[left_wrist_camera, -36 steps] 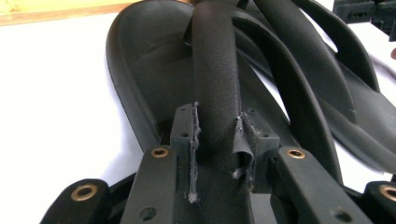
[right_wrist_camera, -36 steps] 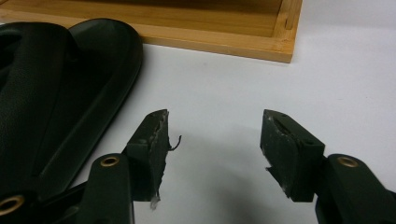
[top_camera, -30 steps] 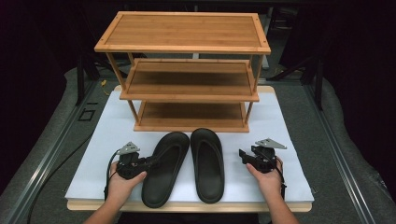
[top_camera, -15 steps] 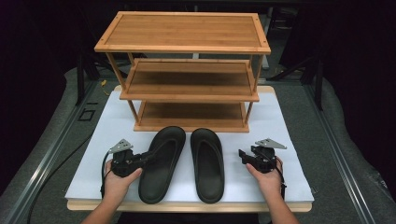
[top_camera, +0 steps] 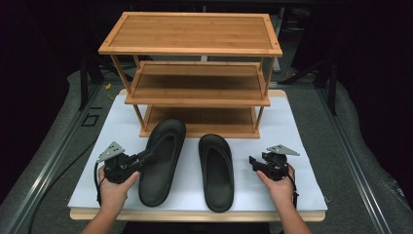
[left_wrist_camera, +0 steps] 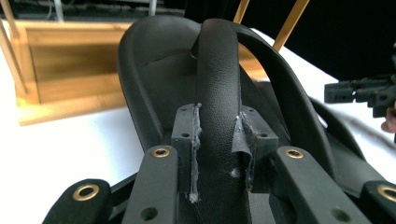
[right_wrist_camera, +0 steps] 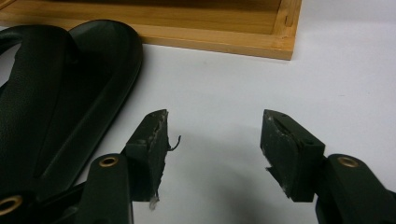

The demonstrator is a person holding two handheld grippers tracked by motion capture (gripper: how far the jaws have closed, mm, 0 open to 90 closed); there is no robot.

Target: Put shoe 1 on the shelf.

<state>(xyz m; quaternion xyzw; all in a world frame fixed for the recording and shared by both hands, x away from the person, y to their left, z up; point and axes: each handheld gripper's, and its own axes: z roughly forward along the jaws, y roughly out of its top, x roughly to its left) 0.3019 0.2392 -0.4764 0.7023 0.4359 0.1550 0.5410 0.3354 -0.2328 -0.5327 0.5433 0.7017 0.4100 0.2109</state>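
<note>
The left tongs (top_camera: 148,157), clamped on the strap (left_wrist_camera: 218,93) of the left sandal (top_camera: 160,161), have moved toward the wooden rack (top_camera: 195,73) and lifted a little, carrying the sandal along. A second ago that sandal lay angled beside its mate with its toe short of the rack; now its toe has slid forward and reaches the front edge of the rack's bottom shelf (top_camera: 199,127), raised a little off the white tabletop (top_camera: 297,126). The gap between the two sandals has widened at the toe end, and the left hand (top_camera: 116,187) has moved forward with the tongs.
</note>
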